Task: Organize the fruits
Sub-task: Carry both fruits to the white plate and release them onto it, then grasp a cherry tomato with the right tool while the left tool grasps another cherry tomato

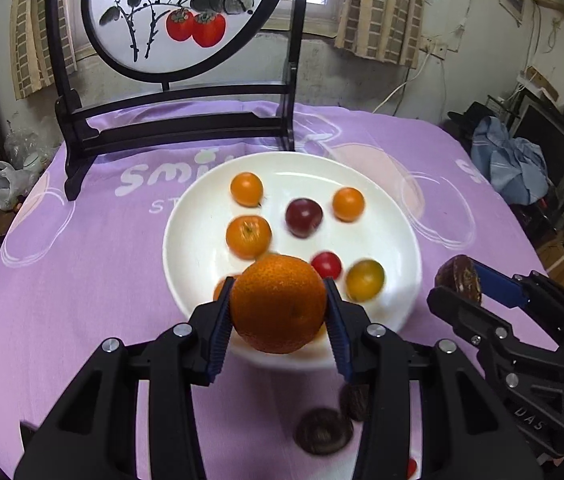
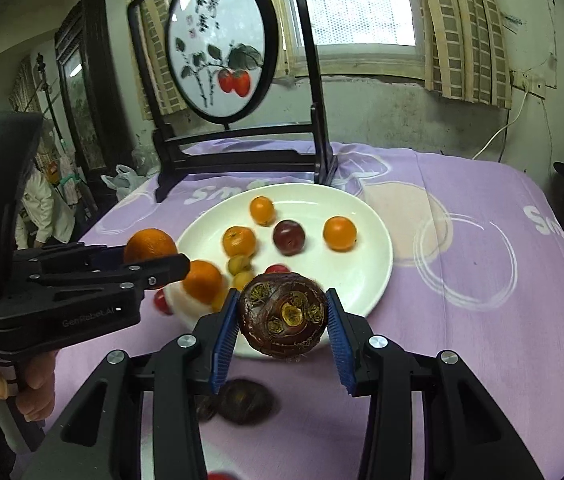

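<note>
left tool (image 1: 278,304): clamped, loaded, raised | right tool (image 2: 284,314): clamped, loaded, raised

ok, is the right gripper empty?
No, the right gripper is shut on a dark brown fruit, pinched between both blue pads.

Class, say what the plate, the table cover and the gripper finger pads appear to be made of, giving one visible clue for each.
Plate: probably glazed ceramic, white and glossy with soft reflections.
Table cover: woven fabric, matte purple with printed lettering and slight wrinkles.
Finger pads: likely rubber or soft plastic, blue and ribbed, on black hard-plastic fingers.
</note>
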Available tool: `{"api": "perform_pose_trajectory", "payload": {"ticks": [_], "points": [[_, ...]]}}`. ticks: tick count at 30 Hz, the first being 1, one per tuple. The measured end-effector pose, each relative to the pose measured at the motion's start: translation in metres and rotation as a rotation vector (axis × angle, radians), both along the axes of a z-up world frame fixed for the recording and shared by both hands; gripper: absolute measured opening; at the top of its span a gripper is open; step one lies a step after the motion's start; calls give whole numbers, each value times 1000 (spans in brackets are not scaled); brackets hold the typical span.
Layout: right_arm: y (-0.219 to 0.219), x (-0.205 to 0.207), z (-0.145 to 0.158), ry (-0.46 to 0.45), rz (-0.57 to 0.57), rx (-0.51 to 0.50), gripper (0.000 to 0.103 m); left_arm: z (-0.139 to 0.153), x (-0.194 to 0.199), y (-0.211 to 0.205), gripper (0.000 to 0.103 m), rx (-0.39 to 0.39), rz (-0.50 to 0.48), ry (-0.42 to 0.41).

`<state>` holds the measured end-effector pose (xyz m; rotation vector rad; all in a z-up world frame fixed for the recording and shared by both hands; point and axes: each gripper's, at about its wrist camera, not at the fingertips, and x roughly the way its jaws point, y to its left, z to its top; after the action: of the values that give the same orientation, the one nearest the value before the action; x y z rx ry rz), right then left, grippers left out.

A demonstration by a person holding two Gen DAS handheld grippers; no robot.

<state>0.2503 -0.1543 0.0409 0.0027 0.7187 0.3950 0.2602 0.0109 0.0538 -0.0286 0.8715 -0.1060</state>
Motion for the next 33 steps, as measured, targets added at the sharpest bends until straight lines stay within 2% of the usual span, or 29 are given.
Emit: {"api": "perform_pose_trajectory", "payload": {"ticks": [5,9,10,12,13,16,21,29,33], "points": [[3,52,-24,85,-33,2,43,-19,41,6,42,17,49,36],[11,65,-35,105,-44,-10,45,-35,59,10,42,9,73,73],[12,67,-37,114,-49,1,46,-37,62,11,44,-1,77,80],[10,67,-37,125,-56,45,56,-36,62,11,58,-2,84,77],[9,65,-35,119,-64,61,56,-33,60,11,65,1,96,64],[5,59,-30,115,-68,77,57,-19,49,12,68,-20,100,29],[-6,37,-22,110,-67,82,59,5,17,11,81,-16,97,-37],[-9,-16,-7,45,-23,-35,60,28,-41,7,89,-22,87,-75],[-10,-50,-13,44,12,-65,61,26,-73,8,91,-21,93,-92]]}}
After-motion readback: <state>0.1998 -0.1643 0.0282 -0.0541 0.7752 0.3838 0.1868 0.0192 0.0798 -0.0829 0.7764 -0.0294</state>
